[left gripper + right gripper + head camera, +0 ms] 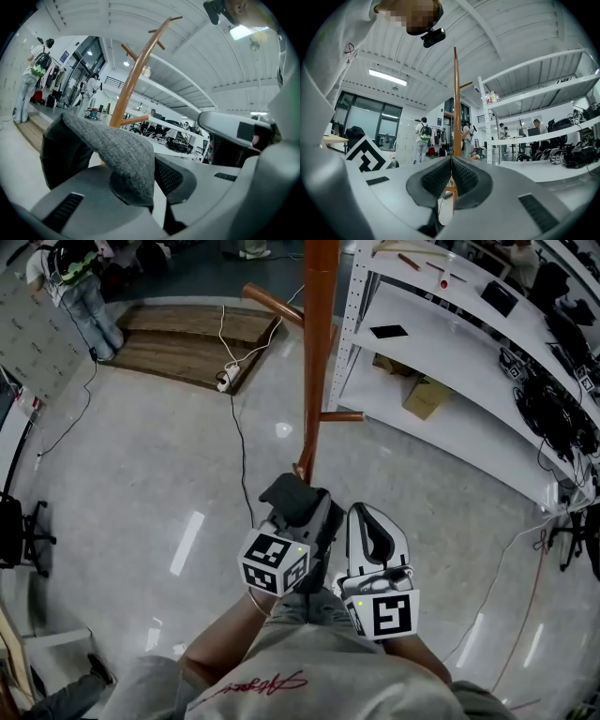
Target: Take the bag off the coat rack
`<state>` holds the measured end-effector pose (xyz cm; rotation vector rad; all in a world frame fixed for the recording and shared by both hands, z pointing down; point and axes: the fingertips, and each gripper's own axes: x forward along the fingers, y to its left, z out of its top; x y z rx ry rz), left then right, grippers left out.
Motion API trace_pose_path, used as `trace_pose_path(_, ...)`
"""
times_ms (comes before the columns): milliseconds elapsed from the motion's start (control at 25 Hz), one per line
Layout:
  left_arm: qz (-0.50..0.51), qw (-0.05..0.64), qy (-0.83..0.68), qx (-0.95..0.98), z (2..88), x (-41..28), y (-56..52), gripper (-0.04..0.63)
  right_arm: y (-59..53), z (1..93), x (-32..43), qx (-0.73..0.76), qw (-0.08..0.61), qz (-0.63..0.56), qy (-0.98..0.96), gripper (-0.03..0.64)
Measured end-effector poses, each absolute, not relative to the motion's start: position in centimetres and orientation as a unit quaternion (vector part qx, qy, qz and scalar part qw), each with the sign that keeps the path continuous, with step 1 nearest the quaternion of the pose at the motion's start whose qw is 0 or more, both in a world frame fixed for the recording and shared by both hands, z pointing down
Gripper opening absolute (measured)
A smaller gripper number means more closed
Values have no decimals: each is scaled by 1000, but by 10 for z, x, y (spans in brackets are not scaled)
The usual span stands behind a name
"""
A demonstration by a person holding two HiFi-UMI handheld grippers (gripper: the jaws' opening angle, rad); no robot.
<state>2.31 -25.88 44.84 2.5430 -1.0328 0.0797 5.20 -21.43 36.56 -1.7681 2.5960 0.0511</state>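
The brown wooden coat rack [317,352] stands straight ahead, and nothing shows on its pegs. A dark grey fabric bag [292,495] is low in front of me, off the rack. My left gripper [314,519] is shut on the bag. In the left gripper view a fold of grey cloth [112,150] lies clamped between the pads of the left gripper [152,183], with the rack [133,79] behind. My right gripper [367,521] is beside it, shut and empty. In the right gripper view the pads of the right gripper [451,176] meet in front of the rack pole [457,108].
White metal shelving [450,371] runs along the right, with a cardboard box [427,395] under it. A wooden platform [187,338], a power strip and cable [228,376] and a standing person [80,287] are at the far left. A black chair [19,531] is at the left edge.
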Motion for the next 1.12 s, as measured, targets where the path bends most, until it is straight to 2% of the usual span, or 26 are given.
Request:
trace_pose_path(400,-1,181,-357,916,392,-5,-241,26,-212,341,29,-555,16,44,830,17)
trace_pose_path(720,-18,106,-363,926,338,-25,-233,26,-213,323,18,-545,31,61,836,17)
trace_pose_path(1120,-74,67,-373,922,272,-46,-224,26,-214,297,10,-536,46,79,840,17)
